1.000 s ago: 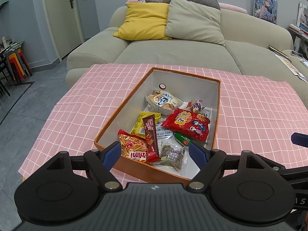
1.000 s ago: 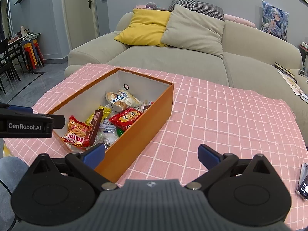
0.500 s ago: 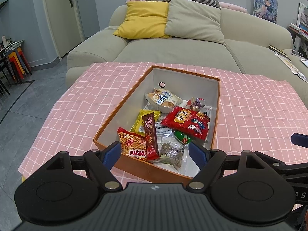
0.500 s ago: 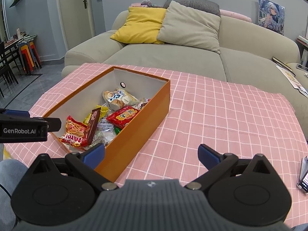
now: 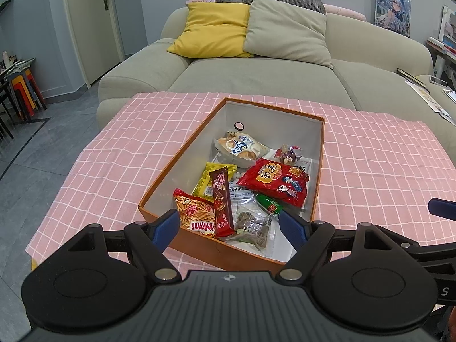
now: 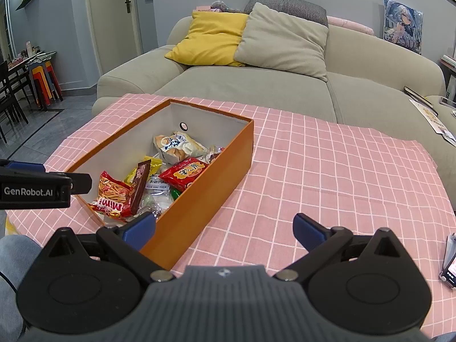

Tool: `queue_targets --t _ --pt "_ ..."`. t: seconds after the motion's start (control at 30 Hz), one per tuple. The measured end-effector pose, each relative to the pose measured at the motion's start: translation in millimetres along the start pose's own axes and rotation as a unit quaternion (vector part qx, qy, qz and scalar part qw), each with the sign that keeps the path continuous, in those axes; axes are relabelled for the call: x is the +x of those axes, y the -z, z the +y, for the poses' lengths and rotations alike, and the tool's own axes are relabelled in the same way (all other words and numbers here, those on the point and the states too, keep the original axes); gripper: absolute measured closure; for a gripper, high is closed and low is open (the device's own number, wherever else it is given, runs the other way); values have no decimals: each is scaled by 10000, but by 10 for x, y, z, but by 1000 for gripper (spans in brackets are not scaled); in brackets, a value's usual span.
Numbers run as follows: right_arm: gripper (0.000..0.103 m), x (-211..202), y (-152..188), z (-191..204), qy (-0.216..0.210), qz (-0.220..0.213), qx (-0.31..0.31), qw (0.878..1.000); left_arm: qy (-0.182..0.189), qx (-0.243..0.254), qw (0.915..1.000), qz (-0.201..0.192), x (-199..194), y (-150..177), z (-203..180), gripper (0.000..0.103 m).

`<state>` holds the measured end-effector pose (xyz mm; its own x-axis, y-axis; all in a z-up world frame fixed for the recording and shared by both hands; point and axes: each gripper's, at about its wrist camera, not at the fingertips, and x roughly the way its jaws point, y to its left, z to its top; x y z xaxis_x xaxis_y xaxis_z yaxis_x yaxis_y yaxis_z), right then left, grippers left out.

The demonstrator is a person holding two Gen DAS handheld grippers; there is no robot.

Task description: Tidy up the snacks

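Snacks piled inside the orange box [image 5: 176,168] on the worktop [image 5: 384,154]. Left claw [image 5: 229,223], spread and empty, nearest, over box's near end; right claw [image 6: 223,229], spread, beside box.

Both grippers spread wide, nothing held

The left gripper [image 5: 229,226] has its blue-padded fingers [image 5: 166,225] set far apart with nothing between them; the right gripper [image 6: 225,232] is spread just as wide and empty, level and facing forward, with the left one's dark body visible just to its left side
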<state>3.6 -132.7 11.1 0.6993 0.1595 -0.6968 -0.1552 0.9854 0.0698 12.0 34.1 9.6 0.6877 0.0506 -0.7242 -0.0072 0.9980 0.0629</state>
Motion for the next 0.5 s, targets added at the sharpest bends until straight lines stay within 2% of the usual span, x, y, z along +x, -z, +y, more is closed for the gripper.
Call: queue_targets --t 0.5 --pt "4 -1 0 14 6 -2 -12 10000 -81 52 9999 -45 -24 8 12 10"
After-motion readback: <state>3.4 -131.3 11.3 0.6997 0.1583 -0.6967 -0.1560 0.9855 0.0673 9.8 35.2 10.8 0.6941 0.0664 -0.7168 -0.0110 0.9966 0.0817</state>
